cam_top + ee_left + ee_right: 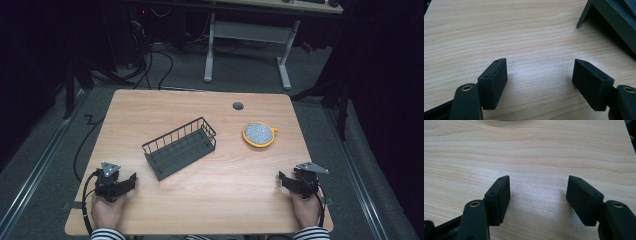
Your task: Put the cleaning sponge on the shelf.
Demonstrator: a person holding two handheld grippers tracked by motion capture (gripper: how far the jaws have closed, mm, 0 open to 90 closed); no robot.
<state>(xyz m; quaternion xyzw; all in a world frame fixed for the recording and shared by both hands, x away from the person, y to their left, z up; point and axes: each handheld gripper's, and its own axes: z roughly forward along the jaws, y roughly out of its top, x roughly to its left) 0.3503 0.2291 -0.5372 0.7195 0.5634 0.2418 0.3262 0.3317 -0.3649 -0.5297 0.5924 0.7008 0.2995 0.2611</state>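
Note:
A dark wire basket lies at an angle in the middle of the wooden table. To its right sits a round yellow-rimmed dish with a speckled grey-white top. My left gripper rests near the table's front left corner, held by a hand, open with nothing between its jaws. My right gripper rests near the front right corner, also open and empty. In the left gripper view the left gripper hovers over bare wood, a corner of the basket at upper right. In the right gripper view the right gripper faces bare wood.
A round cable hole is set in the table near its far edge. Beyond the table stand a white-legged desk and cables on a grey floor. Striped sleeves enter from the bottom edge.

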